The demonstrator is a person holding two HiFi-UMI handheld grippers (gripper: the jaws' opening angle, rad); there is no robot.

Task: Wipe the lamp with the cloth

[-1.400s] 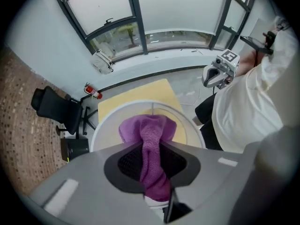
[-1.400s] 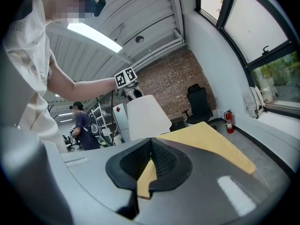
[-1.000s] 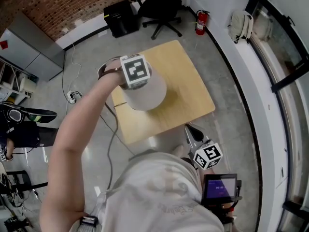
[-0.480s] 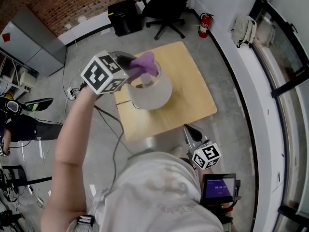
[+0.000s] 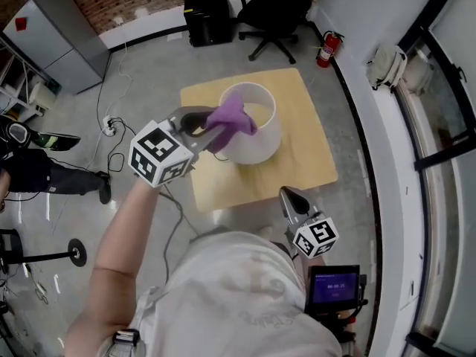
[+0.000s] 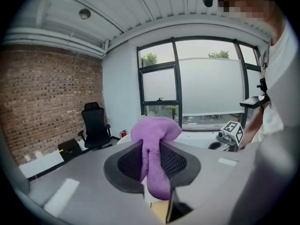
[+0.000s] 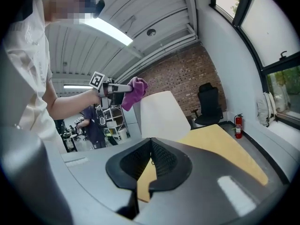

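Note:
A white lamp shade (image 5: 256,129) stands on the light wooden table (image 5: 305,166). My left gripper (image 5: 216,131) is shut on a purple cloth (image 5: 234,114), which hangs over the shade's top rim on the left side. In the left gripper view the cloth (image 6: 152,139) bulges out between the pads of that gripper (image 6: 151,161). My right gripper (image 5: 291,198) hovers by the table's near edge, shut with nothing in it. From the right gripper (image 7: 151,162) view, the shade (image 7: 161,114) rises ahead, with the cloth (image 7: 133,92) at its upper left.
Beyond the table are a black office chair (image 5: 279,10), a black box (image 5: 208,10) and a red fire extinguisher (image 5: 327,49). Cables (image 5: 111,136) trail over the floor at the left. A bag (image 5: 383,65) lies on the window ledge. Another person (image 5: 33,173) is at the far left.
My left gripper has rolled and swung off the shade's top to its left rim; its marker cube now sits at the left and the purple cloth shows. The right gripper shifted slightly.

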